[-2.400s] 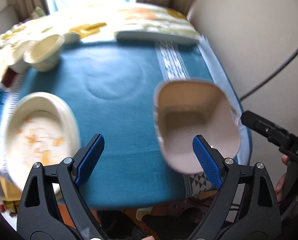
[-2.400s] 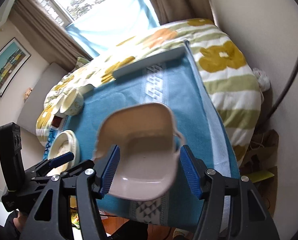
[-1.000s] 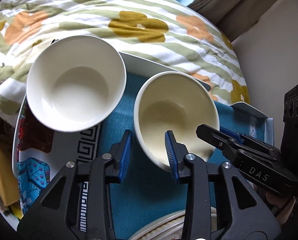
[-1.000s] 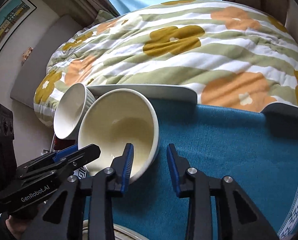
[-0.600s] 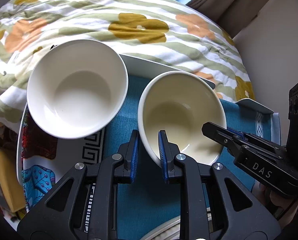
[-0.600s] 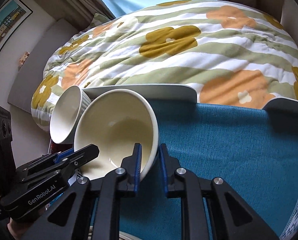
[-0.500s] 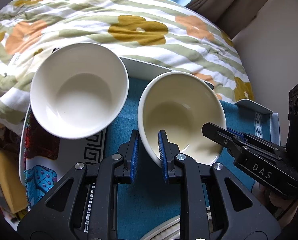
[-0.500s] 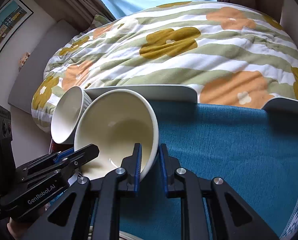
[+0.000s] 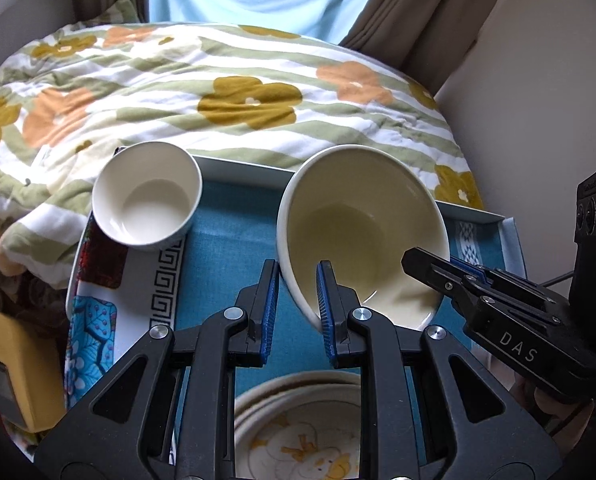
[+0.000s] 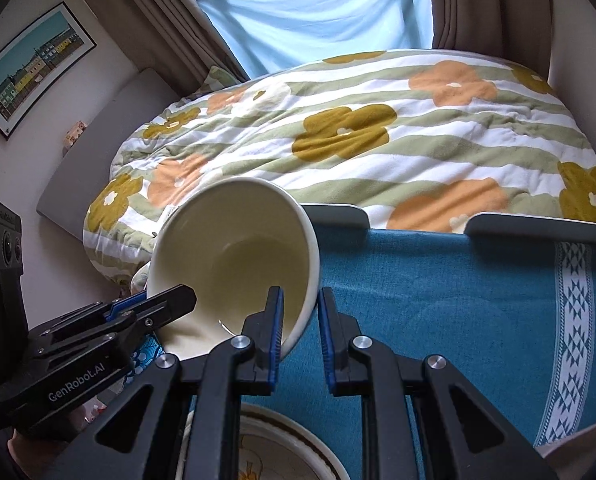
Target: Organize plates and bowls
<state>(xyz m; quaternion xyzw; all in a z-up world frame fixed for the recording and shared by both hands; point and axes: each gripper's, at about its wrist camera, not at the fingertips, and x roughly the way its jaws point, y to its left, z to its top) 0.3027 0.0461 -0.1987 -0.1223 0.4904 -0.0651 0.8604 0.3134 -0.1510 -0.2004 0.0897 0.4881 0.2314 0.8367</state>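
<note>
A cream bowl (image 9: 362,232) is held tilted above the blue cloth, gripped on opposite sides of its rim by both grippers. My left gripper (image 9: 295,304) is shut on its near left rim. My right gripper (image 10: 300,320) is shut on its right rim; it shows in the left wrist view (image 9: 450,276) too. The bowl also shows in the right wrist view (image 10: 237,264). A smaller white bowl (image 9: 147,198) stands on a patterned plate (image 9: 137,288) at the left. A stack of duck-pattern plates (image 9: 298,432) lies below the grippers.
The blue cloth (image 10: 438,300) covers a white-rimmed tray table (image 10: 538,228). A flowered quilt (image 9: 217,92) lies beyond. A wall (image 9: 538,80) is at the right. A yellow object (image 9: 9,360) is at the left edge.
Both grippers closed on the cream bowl's rim and have lifted it, tilted, up and back from the white bowl, which looks smaller and farther now.
</note>
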